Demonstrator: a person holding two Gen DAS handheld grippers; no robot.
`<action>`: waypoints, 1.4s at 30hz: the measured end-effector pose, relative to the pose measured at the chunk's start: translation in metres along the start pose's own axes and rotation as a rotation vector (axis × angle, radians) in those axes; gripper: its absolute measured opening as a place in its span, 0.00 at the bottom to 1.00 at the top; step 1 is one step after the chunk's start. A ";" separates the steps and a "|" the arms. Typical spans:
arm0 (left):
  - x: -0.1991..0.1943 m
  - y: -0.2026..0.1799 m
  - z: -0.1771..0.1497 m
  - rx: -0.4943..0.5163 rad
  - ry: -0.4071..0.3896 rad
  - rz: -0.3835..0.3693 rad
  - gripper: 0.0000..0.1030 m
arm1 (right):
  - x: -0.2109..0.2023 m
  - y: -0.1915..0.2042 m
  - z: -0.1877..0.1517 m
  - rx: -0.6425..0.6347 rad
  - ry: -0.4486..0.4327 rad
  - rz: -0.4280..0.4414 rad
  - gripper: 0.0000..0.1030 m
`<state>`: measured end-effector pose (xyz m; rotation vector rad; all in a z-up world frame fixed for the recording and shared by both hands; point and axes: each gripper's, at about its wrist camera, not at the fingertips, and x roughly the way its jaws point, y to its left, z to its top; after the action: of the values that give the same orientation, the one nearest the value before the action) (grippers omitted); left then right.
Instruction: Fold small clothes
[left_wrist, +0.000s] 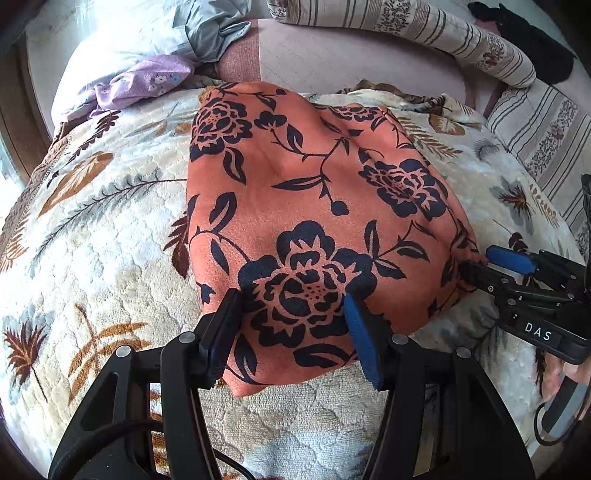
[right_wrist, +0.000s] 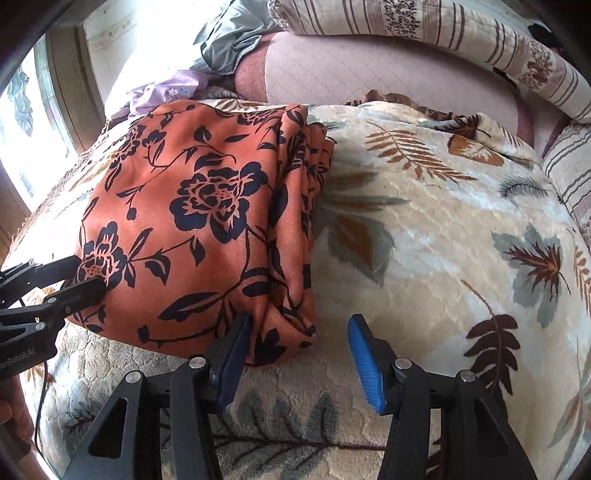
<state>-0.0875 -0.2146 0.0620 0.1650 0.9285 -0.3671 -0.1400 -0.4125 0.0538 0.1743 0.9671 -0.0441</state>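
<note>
"DAS" label on right gripper (left_wrist: 476, 269)

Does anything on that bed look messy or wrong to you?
Mostly tidy. The orange cloth is folded, but its right edge shows uneven bunched layers. Behind it a purple garment lies crumpled, unfolded.

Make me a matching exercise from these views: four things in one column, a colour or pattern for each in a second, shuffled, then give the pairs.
1. folded garment
2. blanket
3. bolster
4. crumpled cloth

A. cream with brown and grey leaves
B. lilac with small flowers
C. orange with dark navy flowers
D. beige with brown stripes and floral bands

Pairs: 1-C, 2-A, 3-D, 4-B
</note>
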 end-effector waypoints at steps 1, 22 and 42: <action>-0.004 0.002 0.000 -0.016 -0.012 -0.009 0.55 | -0.003 -0.001 0.001 0.010 -0.003 0.007 0.50; -0.073 0.009 -0.025 -0.089 -0.107 0.122 0.73 | -0.072 0.018 -0.013 -0.028 -0.080 0.032 0.52; -0.124 0.004 -0.046 -0.057 -0.125 0.125 0.73 | -0.132 0.036 -0.042 -0.034 -0.118 0.036 0.92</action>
<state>-0.1881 -0.1683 0.1342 0.1457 0.7999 -0.2320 -0.2451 -0.3748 0.1435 0.1561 0.8462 -0.0052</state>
